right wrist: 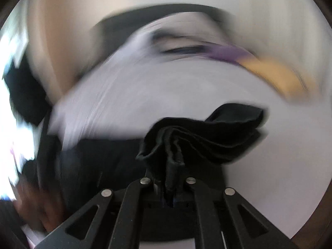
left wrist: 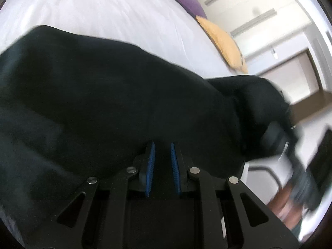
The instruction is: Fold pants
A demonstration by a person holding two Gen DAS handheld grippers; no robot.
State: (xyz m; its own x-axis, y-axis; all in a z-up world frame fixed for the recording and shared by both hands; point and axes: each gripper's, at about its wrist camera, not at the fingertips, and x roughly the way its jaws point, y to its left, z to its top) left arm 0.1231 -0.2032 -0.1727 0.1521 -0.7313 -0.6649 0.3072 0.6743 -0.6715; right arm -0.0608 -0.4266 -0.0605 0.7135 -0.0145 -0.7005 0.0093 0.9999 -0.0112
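Left wrist view: the left gripper [left wrist: 162,145] sits low in the frame, its blue pads [left wrist: 151,161] set narrow with a slim gap between them; whether cloth is pinched there I cannot tell, since the black fabric runs right up to the tips.
Pants: the black pants [left wrist: 99,95] spread from the near left across the middle of the bed [left wrist: 108,10], one end bunched at the right by the bed's edge.
Right gripper, left wrist view: the right gripper [left wrist: 278,134] shows blurred at the right, at that bunched end of the pants, with a hand [left wrist: 284,201] below it.
Right gripper, right wrist view: its jaws [right wrist: 172,178] are clamped tight on a thick gathered fold of the pants [right wrist: 199,137], which stands up out of the tips and flops to the right.
Edges: the far edge of the pants lies on open sheet; the bed's right edge runs past the bunched end.
Open room: a broad stretch of bare white sheet lies far and left of the pants, and more to the right in the right wrist view.
Far things: an orange pillow [left wrist: 224,41] and a purple pillow [left wrist: 186,0] sit at the bed's far right edge.
Room: white walls and a brown door frame [left wrist: 311,70] beyond the bed, at the right.
Blur: the right wrist view is smeared, so the far part is unclear.
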